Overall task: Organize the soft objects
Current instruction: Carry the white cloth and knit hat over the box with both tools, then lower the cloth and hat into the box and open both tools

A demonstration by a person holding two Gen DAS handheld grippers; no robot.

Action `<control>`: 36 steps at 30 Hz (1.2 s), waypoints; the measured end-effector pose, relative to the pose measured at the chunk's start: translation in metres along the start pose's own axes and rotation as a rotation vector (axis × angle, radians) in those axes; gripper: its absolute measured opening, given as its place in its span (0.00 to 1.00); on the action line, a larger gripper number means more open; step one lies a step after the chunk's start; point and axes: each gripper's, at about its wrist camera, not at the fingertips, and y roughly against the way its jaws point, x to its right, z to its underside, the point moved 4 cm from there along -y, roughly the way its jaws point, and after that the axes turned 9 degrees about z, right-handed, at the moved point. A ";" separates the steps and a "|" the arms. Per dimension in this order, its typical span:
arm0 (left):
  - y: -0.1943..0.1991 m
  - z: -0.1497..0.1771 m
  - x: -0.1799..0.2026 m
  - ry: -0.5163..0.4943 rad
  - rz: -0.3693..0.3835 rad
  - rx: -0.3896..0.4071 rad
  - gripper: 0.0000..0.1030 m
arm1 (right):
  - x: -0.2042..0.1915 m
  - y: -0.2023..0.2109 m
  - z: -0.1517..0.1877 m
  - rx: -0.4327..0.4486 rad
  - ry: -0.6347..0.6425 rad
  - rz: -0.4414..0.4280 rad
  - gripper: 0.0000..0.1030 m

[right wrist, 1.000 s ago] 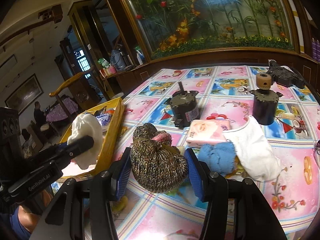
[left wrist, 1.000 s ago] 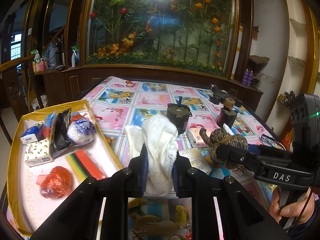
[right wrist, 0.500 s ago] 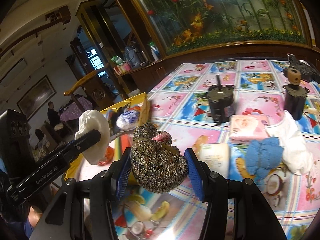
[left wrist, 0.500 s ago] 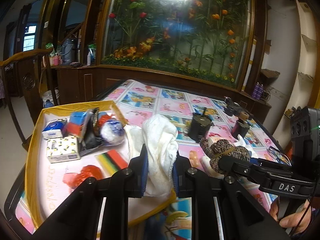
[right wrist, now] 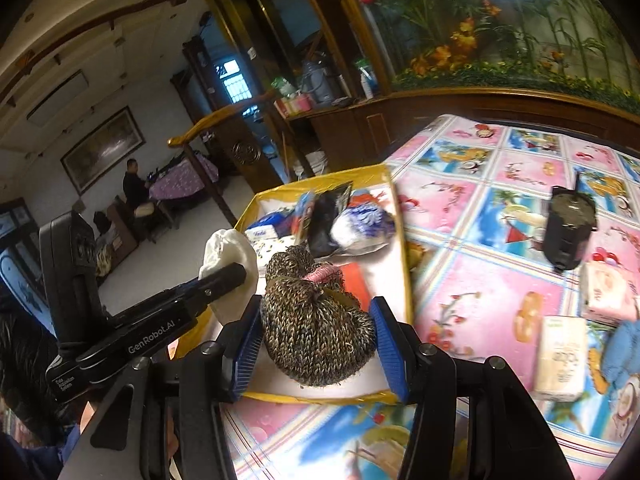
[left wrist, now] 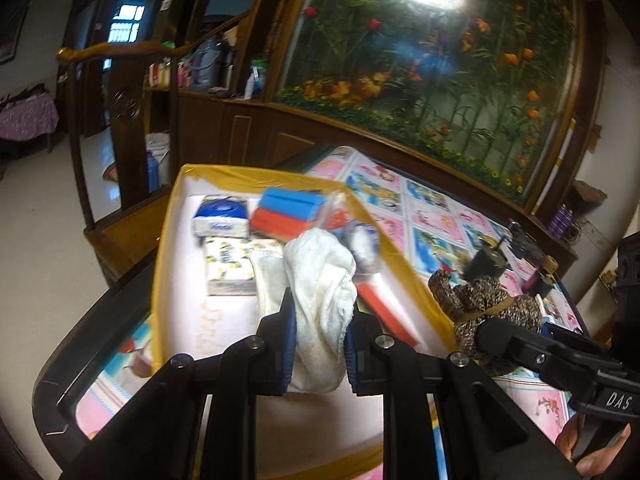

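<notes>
Two tools gripped soft things over the yellow-rimmed tray (left wrist: pixel 168 216): left tool (left wrist: pixel 320 344) a white cloth (left wrist: pixel 320 280), right tool (right wrist: pixel 316 344) a knitted hat (right wrist: pixel 316 332). Releasing together risked collision, or the hat landing outside on the bench (right wrist: pixel 480 240).

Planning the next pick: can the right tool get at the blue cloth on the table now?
Probably not yet: the right tool is shut on the knitted hat. The blue cloth lies uncovered at its right.

The near half of the yellow-rimmed tray (left wrist: pixel 168 240) lies bare; tissue packs (left wrist: pixel 220 220) and sponges (left wrist: pixel 286 210) crowd its far end.
</notes>
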 end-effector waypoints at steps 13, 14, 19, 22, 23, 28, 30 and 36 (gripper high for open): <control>-0.016 0.015 -0.025 0.052 -0.009 -0.087 0.19 | -0.023 -0.060 0.022 -0.125 0.060 0.030 0.56; -0.017 0.014 -0.024 0.051 -0.011 -0.088 0.19 | -0.025 -0.061 0.025 -0.126 0.069 0.033 0.56; -0.019 0.015 -0.026 0.049 -0.015 -0.106 0.20 | -0.026 -0.065 0.028 -0.131 0.098 0.041 0.57; -0.020 0.016 -0.025 0.046 -0.013 -0.110 0.24 | -0.027 -0.065 0.029 -0.132 0.111 0.041 0.57; -0.020 0.016 -0.023 0.040 -0.012 -0.113 0.27 | -0.028 -0.065 0.030 -0.135 0.119 0.041 0.57; -0.021 0.017 -0.020 0.030 -0.006 -0.112 0.41 | -0.033 -0.062 0.031 -0.130 0.146 0.034 0.58; -0.020 0.017 -0.021 0.035 0.000 -0.107 0.43 | -0.034 -0.058 0.031 -0.119 0.150 0.030 0.62; -0.016 0.017 -0.022 0.045 0.027 -0.089 0.53 | -0.031 -0.043 0.030 -0.082 0.126 -0.002 0.65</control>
